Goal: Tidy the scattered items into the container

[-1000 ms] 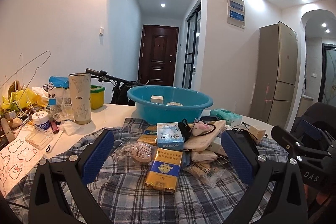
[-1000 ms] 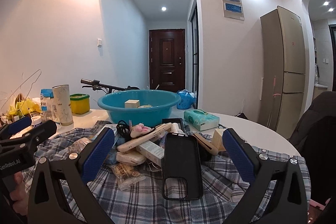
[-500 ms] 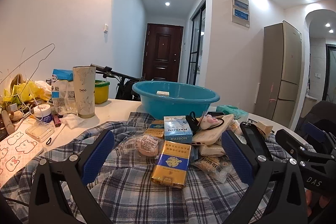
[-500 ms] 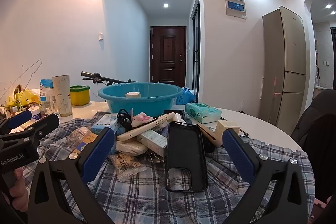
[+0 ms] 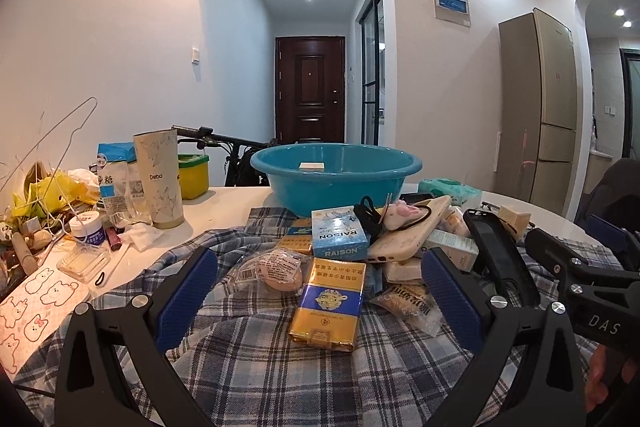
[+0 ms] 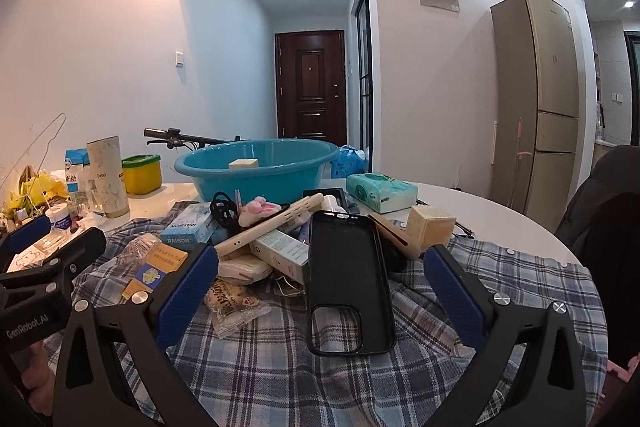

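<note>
A teal basin (image 5: 336, 183) stands on the table behind a pile of loose items on a plaid cloth (image 5: 260, 359). My left gripper (image 5: 318, 293) is open just above the cloth, and a gold-and-blue box (image 5: 327, 301) lies between its fingers, untouched. Behind the box are a blue RAISON box (image 5: 339, 239) and a cream phone case (image 5: 408, 237). My right gripper (image 6: 320, 291) is open too, with a black phone case (image 6: 348, 279) lying between its fingers. The basin (image 6: 256, 173) holds a small pale block (image 6: 243, 163).
A tall cup (image 5: 160, 179), a yellow tub (image 5: 194, 175), jars and bags crowd the table's left side. A tissue pack (image 6: 380, 191) and a wooden block (image 6: 430, 233) lie right of the pile. The left gripper (image 6: 40, 263) shows at the right view's left edge. A fridge (image 6: 536, 99) stands far right.
Both grippers have sunk a little lower towards the cloth, so less of the basin's inside shows. Both stay open and nothing has been picked up.
</note>
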{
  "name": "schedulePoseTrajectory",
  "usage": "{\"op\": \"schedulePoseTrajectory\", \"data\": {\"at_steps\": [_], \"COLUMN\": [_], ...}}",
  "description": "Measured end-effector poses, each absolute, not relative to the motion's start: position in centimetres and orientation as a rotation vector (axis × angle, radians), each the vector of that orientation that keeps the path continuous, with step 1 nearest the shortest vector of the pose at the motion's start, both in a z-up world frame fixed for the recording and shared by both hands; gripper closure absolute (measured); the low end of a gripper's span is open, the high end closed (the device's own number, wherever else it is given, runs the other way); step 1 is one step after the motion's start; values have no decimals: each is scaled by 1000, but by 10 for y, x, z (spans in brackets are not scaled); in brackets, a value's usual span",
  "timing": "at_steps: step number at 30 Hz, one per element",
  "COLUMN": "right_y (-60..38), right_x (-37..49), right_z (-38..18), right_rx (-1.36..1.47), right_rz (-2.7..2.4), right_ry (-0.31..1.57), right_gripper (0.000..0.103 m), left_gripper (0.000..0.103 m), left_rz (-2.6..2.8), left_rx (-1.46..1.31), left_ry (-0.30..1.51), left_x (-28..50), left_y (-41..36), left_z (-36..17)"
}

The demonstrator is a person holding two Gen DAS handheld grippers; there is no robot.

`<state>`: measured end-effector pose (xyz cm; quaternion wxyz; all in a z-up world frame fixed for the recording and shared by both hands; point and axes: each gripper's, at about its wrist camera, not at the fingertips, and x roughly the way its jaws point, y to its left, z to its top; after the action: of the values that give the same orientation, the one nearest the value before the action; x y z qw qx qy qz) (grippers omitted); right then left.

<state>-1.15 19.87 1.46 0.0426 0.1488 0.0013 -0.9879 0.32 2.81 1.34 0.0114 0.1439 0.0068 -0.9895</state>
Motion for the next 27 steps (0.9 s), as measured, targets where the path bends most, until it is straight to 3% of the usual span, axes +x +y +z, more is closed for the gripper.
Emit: {"op": "schedulePoseTrajectory", "data": {"at_steps": [27], "right_y": [200], "right_x": [-15], "right_z": [13], "right_rx": [467], "right_rz": [-3033], "right_ry": [1], "right_gripper": [1], "left_gripper": [0], "left_rz": [-3095], "left_rx": [451], "left_ry": [23], "left_x": [5], "left_y": [33], "left_z": [13]}}
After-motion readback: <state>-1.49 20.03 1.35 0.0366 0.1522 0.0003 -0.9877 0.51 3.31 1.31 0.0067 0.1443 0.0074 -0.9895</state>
